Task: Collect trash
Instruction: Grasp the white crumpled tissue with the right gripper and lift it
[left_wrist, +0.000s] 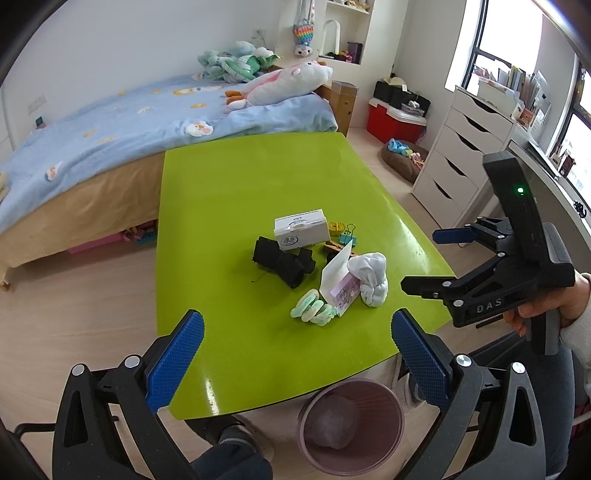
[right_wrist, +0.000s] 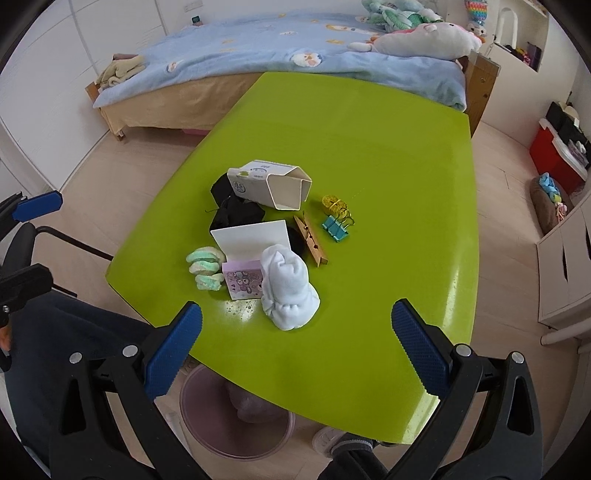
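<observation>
On the green table (left_wrist: 258, 184) (right_wrist: 369, 147) lies a cluster of items: an empty white carton (left_wrist: 301, 228) (right_wrist: 269, 184), black cloth (left_wrist: 282, 260) (right_wrist: 234, 214), a small pink open box (left_wrist: 341, 286) (right_wrist: 245, 275), a white rolled cloth (left_wrist: 371, 278) (right_wrist: 290, 291), pastel green hair rolls (left_wrist: 314, 312) (right_wrist: 205, 267), a wooden clothespin (right_wrist: 310, 240), a teal binder clip (left_wrist: 349, 236) (right_wrist: 335, 228) and a yellow coil (right_wrist: 332, 202). My left gripper (left_wrist: 297, 352) is open above the table's near edge. My right gripper (right_wrist: 295, 345) (left_wrist: 439, 258) is open, held by a hand at the table's right side.
A pink waste bin (left_wrist: 351, 424) (right_wrist: 236, 417) with a bag inside stands on the floor under the near table edge. A bed (left_wrist: 110, 140) with plush toys lies beyond the table. White drawers (left_wrist: 458, 158) and a red cooler (left_wrist: 395, 120) stand at the right.
</observation>
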